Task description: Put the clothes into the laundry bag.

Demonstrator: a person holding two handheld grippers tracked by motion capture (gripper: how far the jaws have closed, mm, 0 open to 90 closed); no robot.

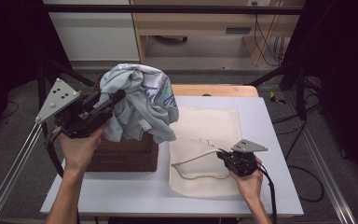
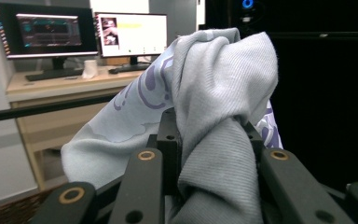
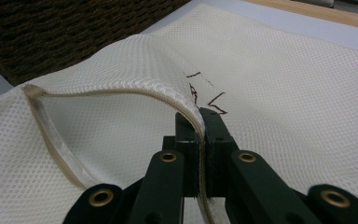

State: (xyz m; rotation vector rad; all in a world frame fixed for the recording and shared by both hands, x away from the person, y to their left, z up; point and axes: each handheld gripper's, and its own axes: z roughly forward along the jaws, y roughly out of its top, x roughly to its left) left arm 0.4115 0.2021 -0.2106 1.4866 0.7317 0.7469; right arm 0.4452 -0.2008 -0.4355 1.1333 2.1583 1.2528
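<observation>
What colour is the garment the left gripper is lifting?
Pale grey-blue garment with purple printed lettering; clearest in the left gripper view.

Left gripper [image 1: 114,100] is clamped on a crumpled pale grey-blue shirt with purple lettering [image 1: 140,100], lifted above the dark brown woven wicker basket [image 1: 126,156]. Right gripper [image 1: 224,156] pinches the upper zipper edge of the flat cream mesh laundry bag [image 1: 214,128], mouth gaping toward the basket. All on the white rectangular tabletop [image 1: 130,191].

High view overhead; gripper views close along jaws
</observation>
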